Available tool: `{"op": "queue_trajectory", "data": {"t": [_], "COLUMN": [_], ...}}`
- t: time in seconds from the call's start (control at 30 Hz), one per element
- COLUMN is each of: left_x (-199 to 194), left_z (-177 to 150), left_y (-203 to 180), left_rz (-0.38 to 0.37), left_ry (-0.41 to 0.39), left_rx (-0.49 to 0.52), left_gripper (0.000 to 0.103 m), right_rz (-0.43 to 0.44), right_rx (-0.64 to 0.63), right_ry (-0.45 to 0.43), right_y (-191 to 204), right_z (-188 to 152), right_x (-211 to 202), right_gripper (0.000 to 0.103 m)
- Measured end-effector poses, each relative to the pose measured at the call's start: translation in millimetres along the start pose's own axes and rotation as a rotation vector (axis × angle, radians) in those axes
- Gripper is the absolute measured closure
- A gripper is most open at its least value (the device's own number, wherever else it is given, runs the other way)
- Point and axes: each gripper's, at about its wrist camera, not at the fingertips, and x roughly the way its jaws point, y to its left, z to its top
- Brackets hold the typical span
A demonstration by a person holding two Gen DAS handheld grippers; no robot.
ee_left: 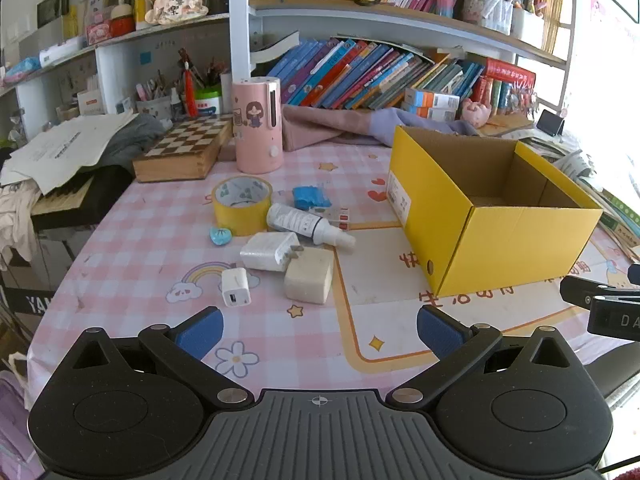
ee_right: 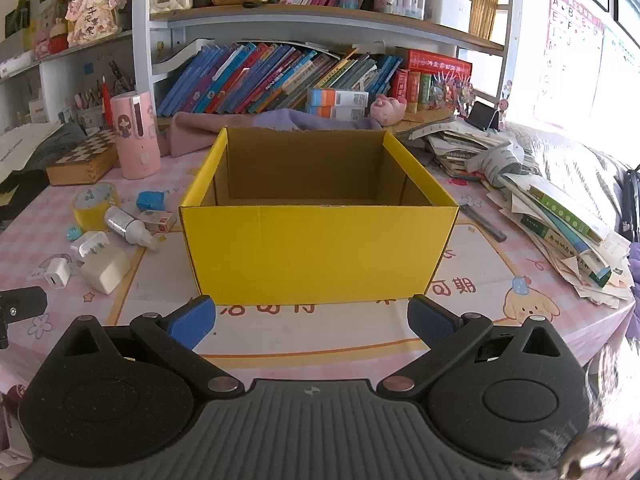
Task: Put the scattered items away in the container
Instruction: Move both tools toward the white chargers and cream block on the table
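Observation:
An open yellow cardboard box stands on the pink checked tablecloth; its floor looks bare in the right wrist view. Left of it lie a yellow tape roll, a white spray bottle, a blue wad, a small red-white carton, a white plug adapter, a beige block, a small white charger and a blue pebble. My left gripper is open and empty, in front of these items. My right gripper is open and empty, just before the box's front wall.
A pink cartoon dispenser, a wooden chessboard box and folded cloth stand behind the items. Bookshelves fill the back. Stacked papers and books crowd the table's right side. The table edge runs close on the left.

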Motion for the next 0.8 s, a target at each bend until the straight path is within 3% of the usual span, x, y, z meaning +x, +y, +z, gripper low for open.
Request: {"op": "queue_trajectory", "data": {"t": [0.8], "left_x": [-2.7], "left_z": [-2.2], "left_y": [-5.9], "left_rz": [0.001], "left_ry": [0.005], "left_rx": [0.011], "left_gripper": [0.0], "right_rz": [0.009], "right_rx": [-0.018], "right_ry": [0.002], "right_y": [1.3], "right_z": [0.2], "right_x": [-1.5], "right_gripper": [0.0]}}
